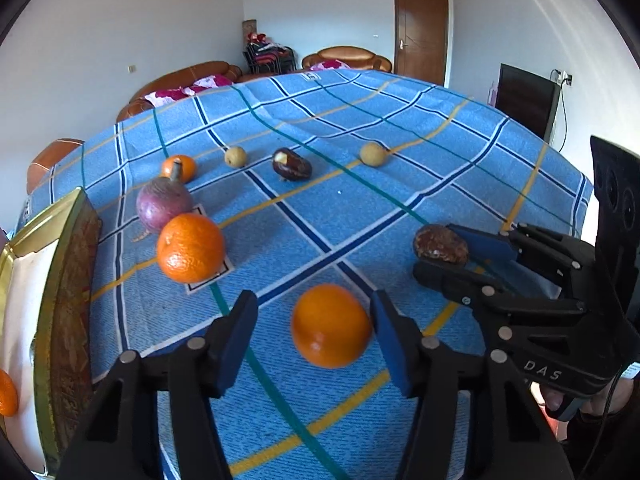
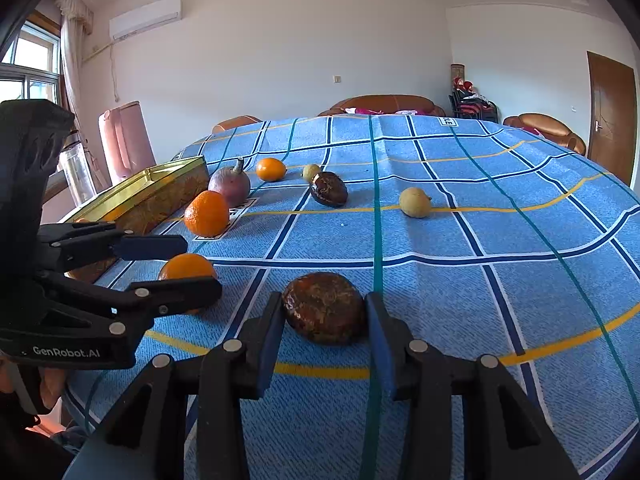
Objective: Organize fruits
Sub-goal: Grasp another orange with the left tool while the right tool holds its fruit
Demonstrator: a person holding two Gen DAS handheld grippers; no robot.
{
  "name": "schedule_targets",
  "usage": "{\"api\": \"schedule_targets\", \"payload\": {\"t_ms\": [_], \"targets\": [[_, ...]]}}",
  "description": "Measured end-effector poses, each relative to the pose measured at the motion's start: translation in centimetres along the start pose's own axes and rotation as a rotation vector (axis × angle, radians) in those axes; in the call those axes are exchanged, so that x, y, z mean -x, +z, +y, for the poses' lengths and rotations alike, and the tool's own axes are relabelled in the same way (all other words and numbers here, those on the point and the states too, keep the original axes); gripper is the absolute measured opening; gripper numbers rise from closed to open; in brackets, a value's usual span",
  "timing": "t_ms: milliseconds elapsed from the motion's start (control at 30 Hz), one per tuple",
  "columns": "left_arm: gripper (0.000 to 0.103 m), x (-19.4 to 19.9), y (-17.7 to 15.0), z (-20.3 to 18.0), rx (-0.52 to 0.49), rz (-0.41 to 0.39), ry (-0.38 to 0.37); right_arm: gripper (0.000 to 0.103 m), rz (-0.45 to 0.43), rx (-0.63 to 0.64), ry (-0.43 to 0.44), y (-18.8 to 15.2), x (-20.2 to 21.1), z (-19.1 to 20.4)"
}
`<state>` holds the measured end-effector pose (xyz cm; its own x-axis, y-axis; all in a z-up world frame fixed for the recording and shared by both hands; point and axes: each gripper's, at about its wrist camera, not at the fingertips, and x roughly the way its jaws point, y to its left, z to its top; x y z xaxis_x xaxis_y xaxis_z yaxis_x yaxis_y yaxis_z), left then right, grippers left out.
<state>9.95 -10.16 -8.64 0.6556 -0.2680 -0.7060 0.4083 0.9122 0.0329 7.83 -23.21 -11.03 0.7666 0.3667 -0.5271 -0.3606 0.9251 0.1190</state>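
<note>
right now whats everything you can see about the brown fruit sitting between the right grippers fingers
The brown fruit is a roundish, slightly flattened lump with a mottled, glossy reddish-brown skin. It rests on the blue checked tablecloth, between the blue pads of the right gripper. Both pads look pressed to its sides, though the fruit is not lifted. An orange lies apart from it, by the left gripper.

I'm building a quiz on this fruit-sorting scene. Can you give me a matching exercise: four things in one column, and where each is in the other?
Things:
1. brown fruit
2. nearest orange
3. purple fruit
4. gold tin

Places:
A. at the cloth's left edge
B. between the left gripper's open fingers
C. between the right gripper's fingers
D. just behind the second orange

Pairs: 1-C, 2-B, 3-D, 4-A
</note>
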Motion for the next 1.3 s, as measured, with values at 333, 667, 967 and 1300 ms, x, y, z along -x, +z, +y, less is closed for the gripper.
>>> {"api": "schedule_targets", "payload": {"t_ms": [333,667,967,1300], "targets": [[0.039,-0.7,-0.1,0.2,0.012,0.032,-0.032,0.043,-0.010,0.008,-0.004,-0.2,0.0,0.1],[0.039,0.8,-0.5,1.1,0.054,-0.060,-0.048,0.043,-0.029,0.012,0.004,-0.4,0.2,0.4],[0.039,1.7,-0.7,1.5,0.079,-0.123,-0.053,0.043,-0.051,0.035,0.009,-0.4,0.6,1.2],[0.039,2.5,-0.9,1.7,0.091,-0.174,-0.050,0.043,-0.076,0.052,0.013,-0.2,1.0,1.8]]}}
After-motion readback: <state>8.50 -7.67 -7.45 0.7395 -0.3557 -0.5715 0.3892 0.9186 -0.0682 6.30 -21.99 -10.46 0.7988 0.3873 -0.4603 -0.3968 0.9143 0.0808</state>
